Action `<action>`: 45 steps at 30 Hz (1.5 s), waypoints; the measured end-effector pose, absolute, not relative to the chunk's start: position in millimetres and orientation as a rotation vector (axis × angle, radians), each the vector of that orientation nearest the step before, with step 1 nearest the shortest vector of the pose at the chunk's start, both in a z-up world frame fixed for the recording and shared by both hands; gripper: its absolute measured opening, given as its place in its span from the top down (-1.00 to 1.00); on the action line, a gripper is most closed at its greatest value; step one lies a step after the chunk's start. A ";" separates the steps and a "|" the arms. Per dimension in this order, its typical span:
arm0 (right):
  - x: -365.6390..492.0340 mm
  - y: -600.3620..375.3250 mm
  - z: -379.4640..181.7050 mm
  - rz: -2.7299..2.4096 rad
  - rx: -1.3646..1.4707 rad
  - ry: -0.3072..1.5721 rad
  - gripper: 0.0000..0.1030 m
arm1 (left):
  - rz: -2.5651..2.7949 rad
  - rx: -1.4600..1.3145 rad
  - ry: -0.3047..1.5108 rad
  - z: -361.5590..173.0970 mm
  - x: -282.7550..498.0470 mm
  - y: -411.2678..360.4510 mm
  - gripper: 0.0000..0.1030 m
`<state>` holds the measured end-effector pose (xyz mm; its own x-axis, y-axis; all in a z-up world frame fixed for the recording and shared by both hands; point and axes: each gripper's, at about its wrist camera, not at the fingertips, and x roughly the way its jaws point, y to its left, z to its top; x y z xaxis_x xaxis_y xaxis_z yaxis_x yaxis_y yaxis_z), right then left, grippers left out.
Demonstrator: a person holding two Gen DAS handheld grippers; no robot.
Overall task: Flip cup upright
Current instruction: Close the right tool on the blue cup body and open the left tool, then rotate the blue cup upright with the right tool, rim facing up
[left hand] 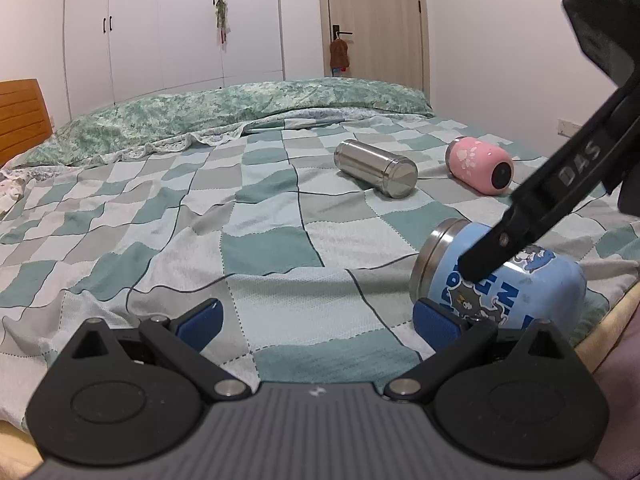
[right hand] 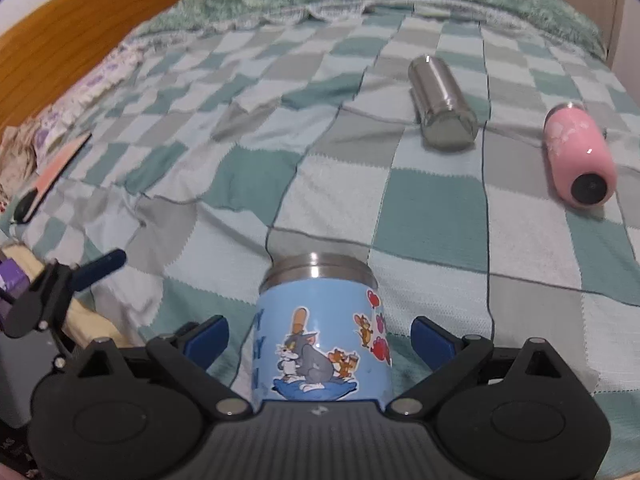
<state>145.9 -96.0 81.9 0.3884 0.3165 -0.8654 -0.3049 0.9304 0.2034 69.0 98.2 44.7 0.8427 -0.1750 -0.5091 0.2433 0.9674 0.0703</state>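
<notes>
Sideways lies the blue cup (right hand: 320,332) — steel rim facing the headboard (right hand: 80,28)

Ahead of me, a checkered green blanket (left hand: 264,240) covers the bed. A steel flask (left hand: 376,168) and a pink bottle (left hand: 480,164) lie on their sides, apart. White wardrobe (left hand: 172,24) behind.

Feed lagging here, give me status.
Right claw open, straddling blue cup, on its side. Left claw open, idle. Nothing blocking.
</notes>
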 end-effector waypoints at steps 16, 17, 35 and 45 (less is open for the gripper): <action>135.0 -119.5 58.3 0.483 0.162 1.004 -0.62 | -0.190 0.088 0.540 41.7 60.8 110.1 -1.00; 130.5 -121.9 60.1 0.492 0.163 0.960 -0.62 | -0.186 0.083 0.537 42.5 60.3 111.1 -1.00; 214.4 -51.6 101.1 0.495 -0.043 0.438 -0.61 | -0.064 0.037 0.476 67.5 51.7 129.8 -1.00; 232.1 -29.8 38.4 0.462 -0.044 0.491 -0.62 | 0.013 0.004 0.455 58.3 84.1 145.3 -1.00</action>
<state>232.1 -29.8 38.4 0.7813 0.4172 -0.4642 -0.4380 0.8964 0.0683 84.1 145.3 58.3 0.8983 0.0133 -0.4392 -0.0117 0.9999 0.0065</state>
